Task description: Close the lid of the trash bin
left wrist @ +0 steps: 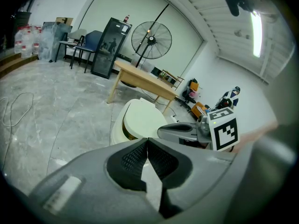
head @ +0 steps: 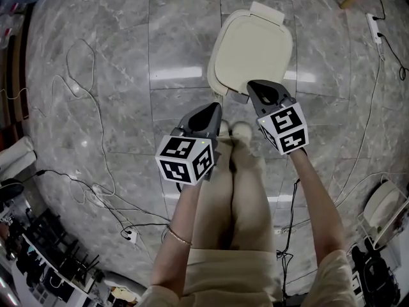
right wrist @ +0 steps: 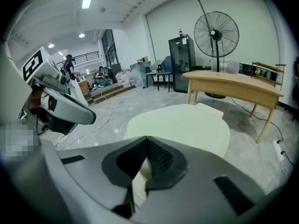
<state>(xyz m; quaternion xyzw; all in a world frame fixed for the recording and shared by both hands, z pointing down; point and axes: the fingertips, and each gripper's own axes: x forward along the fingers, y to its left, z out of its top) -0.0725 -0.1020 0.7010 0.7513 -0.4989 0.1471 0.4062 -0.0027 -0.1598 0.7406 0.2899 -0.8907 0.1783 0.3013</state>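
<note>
Pressed together on nothing, the right gripper [right wrist: 147, 139] points at the near rim of the trash bin [head: 216, 75]. Its cream lid [head: 251, 51] lies straight ahead, slightly ajar, its long axis running away toward the far hinge. Also closed and empty, the left gripper [left wrist: 147, 141] sits farther back. Open floor [head: 128, 75] rings the bin, and a cable [head: 70, 75] lies well to the left.

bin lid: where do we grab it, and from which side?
Take the lid by its front lip, coming from the person's side. The hinge tab is on the far edge, so the near edge is the free one. The left gripper view shows a gap under it. The left gripper and right gripper are shut, so pressing on top would probably work too.
</note>
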